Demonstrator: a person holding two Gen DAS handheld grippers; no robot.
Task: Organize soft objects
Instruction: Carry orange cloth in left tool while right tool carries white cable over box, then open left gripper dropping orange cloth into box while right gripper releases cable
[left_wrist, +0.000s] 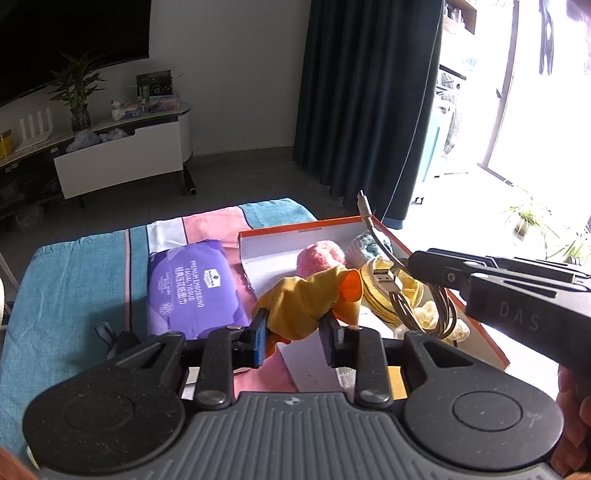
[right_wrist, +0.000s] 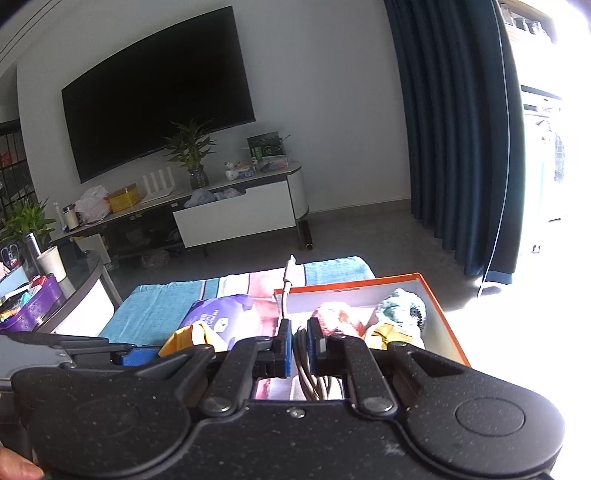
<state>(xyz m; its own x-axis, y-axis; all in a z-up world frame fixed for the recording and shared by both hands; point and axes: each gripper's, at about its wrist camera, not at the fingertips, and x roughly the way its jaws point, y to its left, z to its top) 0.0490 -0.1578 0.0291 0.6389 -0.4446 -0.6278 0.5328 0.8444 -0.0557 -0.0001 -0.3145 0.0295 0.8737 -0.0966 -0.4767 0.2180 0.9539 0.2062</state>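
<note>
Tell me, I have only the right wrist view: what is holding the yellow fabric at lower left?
Observer: The left gripper is shut on it. It is a yellow and orange cloth, above the near side of the orange-rimmed box.
Operator: And the cable between my fingers, where does it go?
Observer: The dark cable hangs coiled under the right gripper, with its USB plug over a yellow striped knit in the box.

A home living room: wall television (right_wrist: 155, 88), low media cabinet (right_wrist: 236, 210), potted plant (right_wrist: 192, 155), dark curtains (right_wrist: 454, 129).
</note>
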